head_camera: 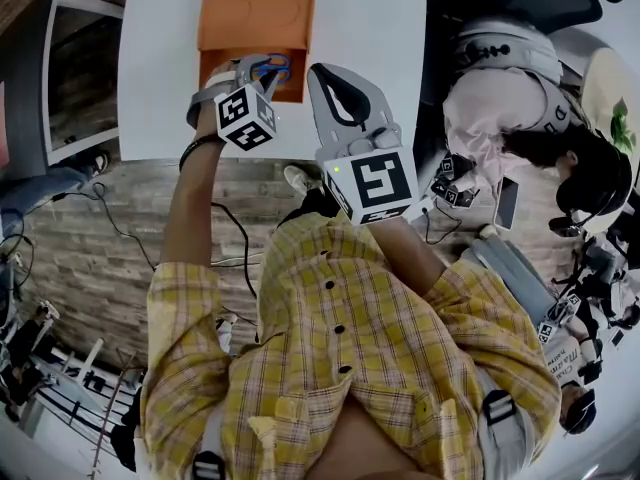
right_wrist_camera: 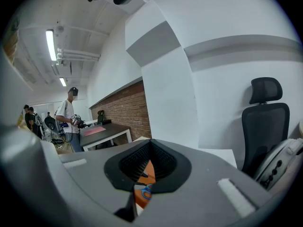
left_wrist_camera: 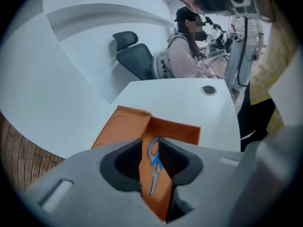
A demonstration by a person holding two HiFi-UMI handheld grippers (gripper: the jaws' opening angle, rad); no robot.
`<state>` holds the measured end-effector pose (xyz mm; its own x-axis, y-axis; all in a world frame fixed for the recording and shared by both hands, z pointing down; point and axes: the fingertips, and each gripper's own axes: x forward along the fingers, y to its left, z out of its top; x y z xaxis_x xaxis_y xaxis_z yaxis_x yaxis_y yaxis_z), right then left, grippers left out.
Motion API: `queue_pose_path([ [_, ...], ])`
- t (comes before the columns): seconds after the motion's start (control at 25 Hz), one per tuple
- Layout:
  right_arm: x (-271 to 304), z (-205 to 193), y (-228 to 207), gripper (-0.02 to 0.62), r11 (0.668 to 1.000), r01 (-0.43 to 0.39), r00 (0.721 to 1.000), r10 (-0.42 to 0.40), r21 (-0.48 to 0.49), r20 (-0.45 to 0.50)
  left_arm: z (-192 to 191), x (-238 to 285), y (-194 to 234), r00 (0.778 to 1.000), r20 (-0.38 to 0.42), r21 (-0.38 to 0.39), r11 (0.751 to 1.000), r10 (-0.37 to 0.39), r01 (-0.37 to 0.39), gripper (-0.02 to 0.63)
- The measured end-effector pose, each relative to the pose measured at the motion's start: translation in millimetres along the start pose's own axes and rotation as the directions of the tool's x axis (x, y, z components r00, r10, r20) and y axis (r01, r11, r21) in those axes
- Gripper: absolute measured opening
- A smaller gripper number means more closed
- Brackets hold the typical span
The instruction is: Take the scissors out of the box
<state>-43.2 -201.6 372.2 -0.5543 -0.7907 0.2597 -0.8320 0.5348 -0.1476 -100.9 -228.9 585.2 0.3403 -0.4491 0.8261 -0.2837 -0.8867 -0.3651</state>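
Scissors (left_wrist_camera: 154,161) lie in open orange box (left_wrist_camera: 177,131).

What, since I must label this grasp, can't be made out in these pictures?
Head view: the left gripper covers most of the scissors, so contact can't be judged there.
Right gripper view: the jaws leave only a sliver of the box and scissors.
Left gripper view: the jaws hide most of the box's inside.

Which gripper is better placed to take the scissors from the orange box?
Left, most likely. The left gripper points down at the orange box with jaws apart, and the scissors show in the gap. The right gripper is beside the box, jaws together.
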Motion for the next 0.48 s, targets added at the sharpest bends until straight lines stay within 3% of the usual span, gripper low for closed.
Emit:
queue_pose_path([
  [0.48,11.8,-5.8,-12.1,0.002,1.000,0.005,1.000,-0.005,0.010,-0.018,-26.8,48.8,-13.8,0.986,-0.093,0.115,0.982,-0.138,0.148,0.130],
])
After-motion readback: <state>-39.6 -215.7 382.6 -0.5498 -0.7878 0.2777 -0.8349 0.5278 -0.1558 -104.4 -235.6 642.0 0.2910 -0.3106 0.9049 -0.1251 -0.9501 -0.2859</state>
